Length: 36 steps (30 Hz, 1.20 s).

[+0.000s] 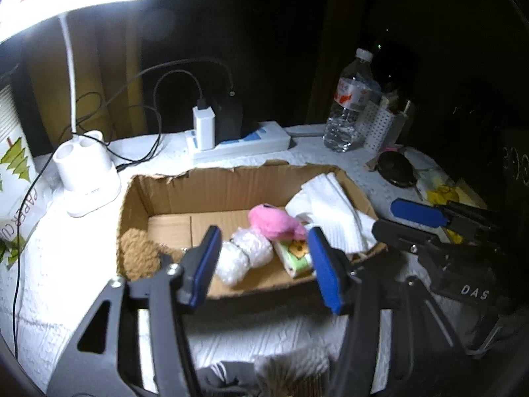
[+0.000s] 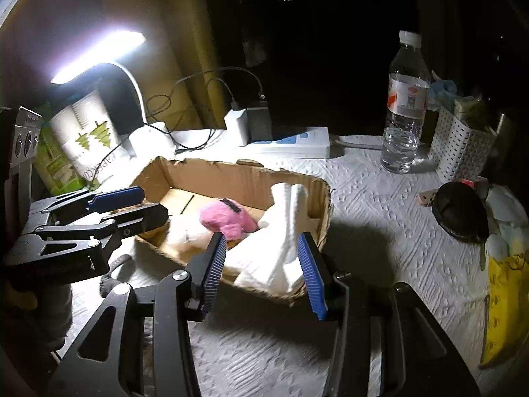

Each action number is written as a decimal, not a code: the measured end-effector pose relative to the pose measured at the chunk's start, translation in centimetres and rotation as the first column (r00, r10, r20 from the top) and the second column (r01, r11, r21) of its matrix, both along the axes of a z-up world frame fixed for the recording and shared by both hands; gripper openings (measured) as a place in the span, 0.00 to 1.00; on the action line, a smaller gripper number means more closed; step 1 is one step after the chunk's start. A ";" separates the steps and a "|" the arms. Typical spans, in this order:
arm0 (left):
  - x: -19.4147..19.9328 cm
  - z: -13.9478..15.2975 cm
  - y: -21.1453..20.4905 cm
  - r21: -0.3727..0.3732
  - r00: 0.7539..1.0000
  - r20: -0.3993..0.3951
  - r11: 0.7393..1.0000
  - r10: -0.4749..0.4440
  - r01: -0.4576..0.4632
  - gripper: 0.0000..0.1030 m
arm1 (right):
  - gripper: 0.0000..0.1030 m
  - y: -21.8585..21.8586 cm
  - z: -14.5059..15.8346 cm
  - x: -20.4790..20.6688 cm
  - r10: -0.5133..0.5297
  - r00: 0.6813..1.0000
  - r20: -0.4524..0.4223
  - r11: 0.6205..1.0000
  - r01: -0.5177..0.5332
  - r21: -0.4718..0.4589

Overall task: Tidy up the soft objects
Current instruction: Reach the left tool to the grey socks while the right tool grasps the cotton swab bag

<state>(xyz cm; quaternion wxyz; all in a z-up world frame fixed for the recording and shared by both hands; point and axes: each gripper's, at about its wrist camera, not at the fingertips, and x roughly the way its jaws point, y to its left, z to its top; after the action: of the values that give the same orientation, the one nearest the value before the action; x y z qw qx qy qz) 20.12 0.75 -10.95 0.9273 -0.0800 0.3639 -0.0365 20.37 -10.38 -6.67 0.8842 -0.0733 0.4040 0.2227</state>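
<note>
The left gripper [image 1: 264, 264] sits at the bottom centre of its own view, blue pads spread apart with nothing between them, hovering above the near wall of the cardboard box [image 1: 211, 182]. Seen from the right wrist, that same left gripper [image 2: 148, 205] reaches in from the left edge of the frame, over the box's left wall, jaws parted and empty.

The right gripper [image 2: 263, 271] fills the lower middle of its view, jaws likewise spread. The folded white cloth [image 2: 281, 231] shows in the gap between the pads, lying in the box below, and the pads do not appear to press on it. In the left wrist view the right gripper [image 1: 396, 218] enters from the right of the frame, over the box's right corner.

Inside the box, the white cloth [image 1: 330, 211] is heaped in the right end and leans over the rim. Just left of it lies a pink plush toy [image 1: 274, 221], resting against a roll of bubble wrap [image 1: 241, 254] and a small green packet [image 1: 294, 254]. A brown fuzzy item [image 1: 135, 251] fills the lower left corner of the box.

Beyond the box, toward the top of the frame, a white power strip [image 1: 244, 142] holds a charger, a lit desk lamp [image 1: 86, 172] stands at the upper left, and a water bottle [image 1: 350, 106] stands at the upper right beside a perforated white basket [image 2: 459, 145]. Everything rests on a table covered in white embossed paper [image 2: 380, 198].
</note>
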 end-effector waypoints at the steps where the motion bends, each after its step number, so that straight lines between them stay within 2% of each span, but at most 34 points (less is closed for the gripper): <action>1: -0.5 0.2 0.2 -0.008 1.000 0.010 1.000 0.003 -0.003 0.77 | 0.46 0.1 0.1 -0.3 0.000 1.000 0.001 1.000 0.000 0.000; 7: -2.8 0.6 1.2 -0.026 0.999 0.034 1.000 0.017 -0.016 0.78 | 0.47 0.9 0.6 -2.2 -0.003 1.000 0.004 1.000 0.003 0.004; 11: -4.2 0.5 1.7 -0.024 0.999 0.036 1.000 0.014 -0.013 0.78 | 0.52 1.5 0.7 -3.4 -0.003 1.000 0.002 1.000 0.003 0.006; 19: -7.0 0.0 3.5 -0.033 0.999 0.039 0.999 0.024 -0.023 0.78 | 0.53 3.4 0.2 -5.7 0.000 1.000 -0.005 1.000 0.000 -0.006; 36: -11.6 -2.6 6.8 -0.065 0.998 0.023 0.996 0.064 -0.062 0.78 | 0.53 6.8 -3.6 -9.1 0.014 0.996 -0.091 0.999 -0.019 -0.049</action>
<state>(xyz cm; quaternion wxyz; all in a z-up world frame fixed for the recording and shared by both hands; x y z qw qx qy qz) 8.55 7.55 -13.51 0.9294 -0.1209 0.3482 -0.0200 11.30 -3.59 -10.28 0.8610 -0.0885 0.4485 0.2228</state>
